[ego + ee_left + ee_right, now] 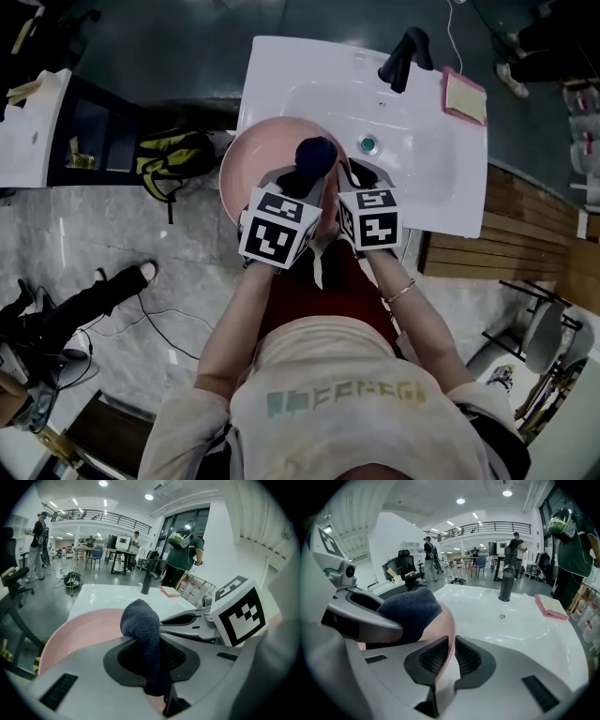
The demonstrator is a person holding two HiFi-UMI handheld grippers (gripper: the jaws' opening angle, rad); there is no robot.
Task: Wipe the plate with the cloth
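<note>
1. Pinching the cloth (140,620) in my left gripper (151,654): the jaws are closed on the dark blue fabric, and a wad of it bulges out past the tips.
2. My right gripper (451,648) clamps the plate (446,620) by its rim, with the pads pressed on the thin pink edge from both sides.
3. The plate sits over the left part of the white sink (422,178), and its left edge overhangs the sink's side.
4. The cloth wad is over the plate's face, on its right side in the head view, just beside the right gripper's jaws. I can't confirm contact.
5. Both grippers are side by side over the plate's near edge.
6. A black faucet (405,56) is at the sink's far edge. The drain (367,144) is just right of the plate.
7. A pink sponge (464,97) is on the sink's far right corner.
8. A backpack (173,155) is on the floor left of the sink.
</note>
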